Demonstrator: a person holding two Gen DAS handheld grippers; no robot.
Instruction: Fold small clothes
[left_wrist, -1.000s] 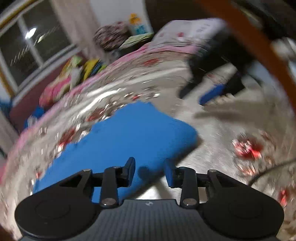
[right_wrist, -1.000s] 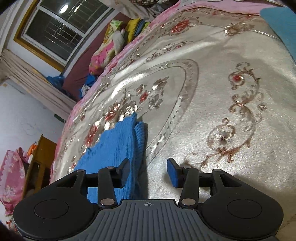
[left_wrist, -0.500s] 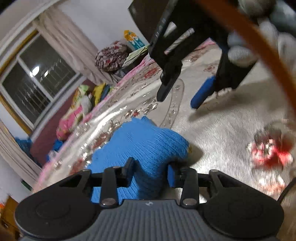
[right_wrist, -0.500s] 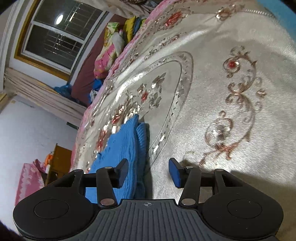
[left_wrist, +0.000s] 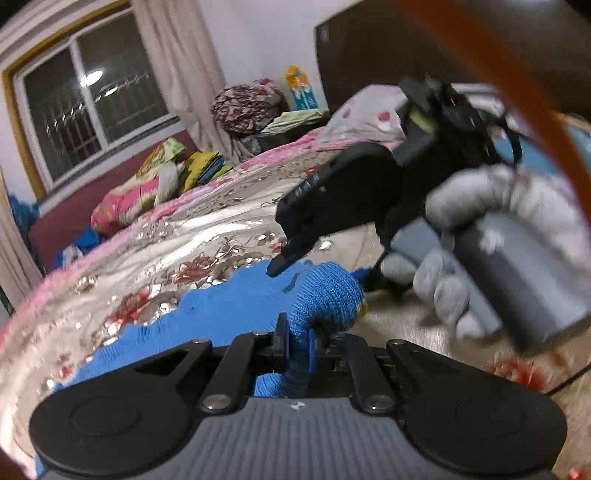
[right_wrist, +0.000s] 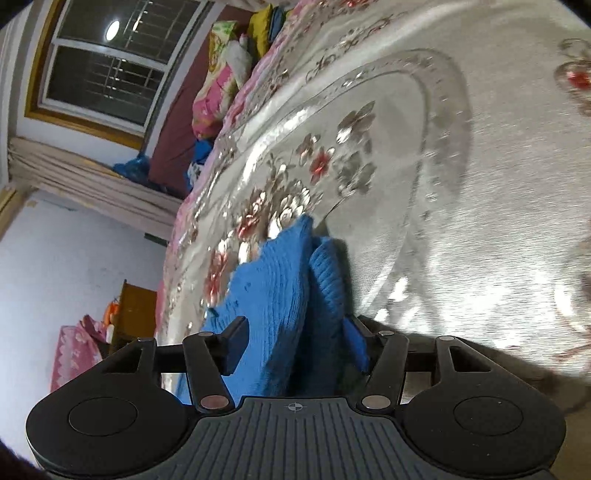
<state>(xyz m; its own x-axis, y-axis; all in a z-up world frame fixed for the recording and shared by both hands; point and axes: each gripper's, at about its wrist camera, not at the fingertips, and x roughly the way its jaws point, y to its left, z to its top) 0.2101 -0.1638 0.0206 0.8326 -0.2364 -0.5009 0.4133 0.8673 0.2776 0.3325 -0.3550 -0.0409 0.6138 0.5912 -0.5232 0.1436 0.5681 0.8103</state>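
Observation:
A small blue knitted garment (left_wrist: 229, 314) lies on a silver flowered bedspread (left_wrist: 177, 243). My left gripper (left_wrist: 297, 343) is shut on the garment's ribbed edge, which bunches up above the fingers. In the right wrist view the same garment (right_wrist: 280, 291) lies between the jaws of my right gripper (right_wrist: 295, 339), which stands wide open around the folded cloth. The right gripper also shows in the left wrist view (left_wrist: 291, 254), held in a grey-gloved hand (left_wrist: 480, 236), its tip over the garment's far edge.
Folded bedding and pillows (left_wrist: 147, 184) are piled by the window at the bed's far side. A patterned bundle (left_wrist: 247, 103) and a dark headboard (left_wrist: 369, 51) stand at the back. A wooden cabinet (right_wrist: 133, 317) is beside the bed.
My left gripper has closed on the blue garment's edge. The right gripper has moved in so the cloth now sits between its open fingers.

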